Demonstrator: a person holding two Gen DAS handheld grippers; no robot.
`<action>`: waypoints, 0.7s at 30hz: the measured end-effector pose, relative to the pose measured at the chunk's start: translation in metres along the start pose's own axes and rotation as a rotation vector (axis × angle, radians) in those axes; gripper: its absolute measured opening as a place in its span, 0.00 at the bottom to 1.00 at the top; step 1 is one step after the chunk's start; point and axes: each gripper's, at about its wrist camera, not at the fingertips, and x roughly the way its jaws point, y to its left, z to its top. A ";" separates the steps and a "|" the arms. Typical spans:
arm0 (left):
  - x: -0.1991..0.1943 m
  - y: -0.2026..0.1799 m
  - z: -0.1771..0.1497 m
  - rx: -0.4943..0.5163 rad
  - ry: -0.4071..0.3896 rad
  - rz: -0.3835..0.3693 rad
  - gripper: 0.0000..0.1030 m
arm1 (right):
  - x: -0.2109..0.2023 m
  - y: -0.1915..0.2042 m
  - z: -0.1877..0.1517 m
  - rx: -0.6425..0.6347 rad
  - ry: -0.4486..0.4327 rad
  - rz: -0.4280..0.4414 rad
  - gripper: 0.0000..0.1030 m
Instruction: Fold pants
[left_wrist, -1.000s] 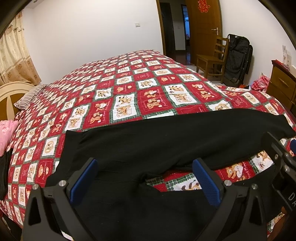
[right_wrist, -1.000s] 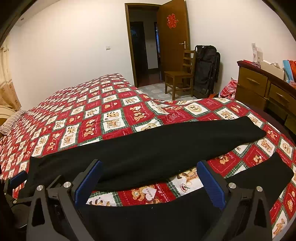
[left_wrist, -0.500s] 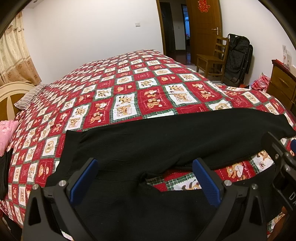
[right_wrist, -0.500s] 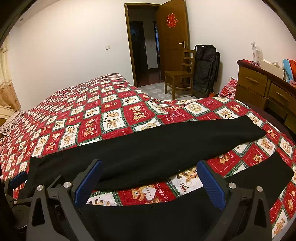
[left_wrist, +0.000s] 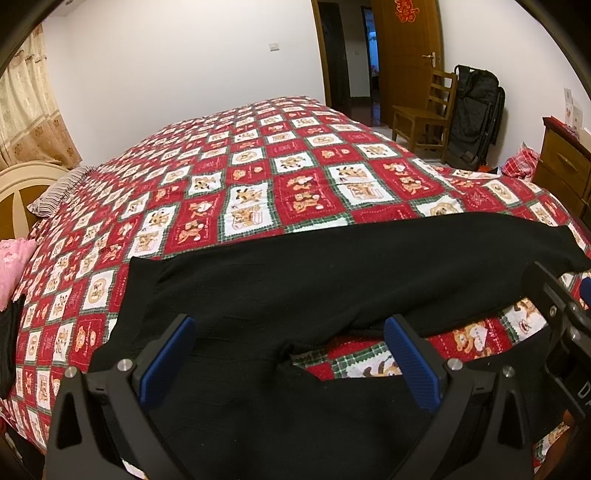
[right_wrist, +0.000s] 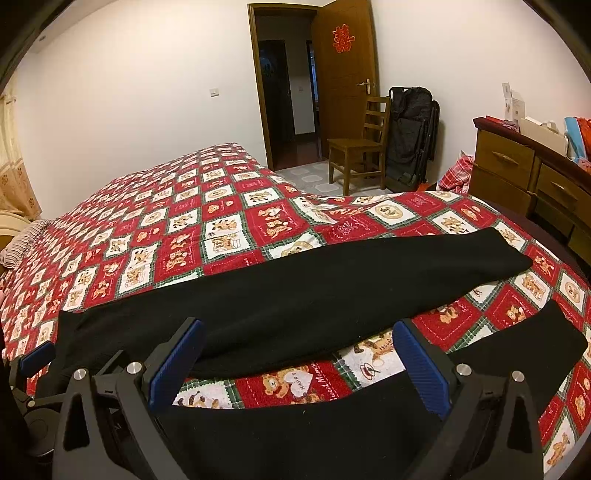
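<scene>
Black pants (right_wrist: 295, 295) lie spread flat along the near edge of the bed (left_wrist: 295, 177), legs apart. We hover both the left gripper (left_wrist: 291, 354) and right gripper (right_wrist: 295, 362) above them, jaws wide, holding nothing. Folding seems not begun; next we pinch the near leg, probably at its hem.

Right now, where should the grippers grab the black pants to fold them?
Probably the near leg: it lies flat along the bed's near edge beneath both open grippers. Left gripper pinches near the crotch, right gripper farther toward the cuff, coming from above.
</scene>
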 end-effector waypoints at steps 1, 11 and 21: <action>0.000 0.000 0.000 0.000 0.001 0.000 1.00 | 0.000 0.000 0.000 0.000 0.001 0.000 0.99; 0.005 -0.001 -0.001 0.005 0.014 0.004 1.00 | 0.007 0.002 0.000 0.000 0.035 0.002 0.99; 0.021 0.003 0.004 0.008 0.050 0.000 1.00 | 0.033 0.005 0.008 -0.029 0.111 0.047 0.99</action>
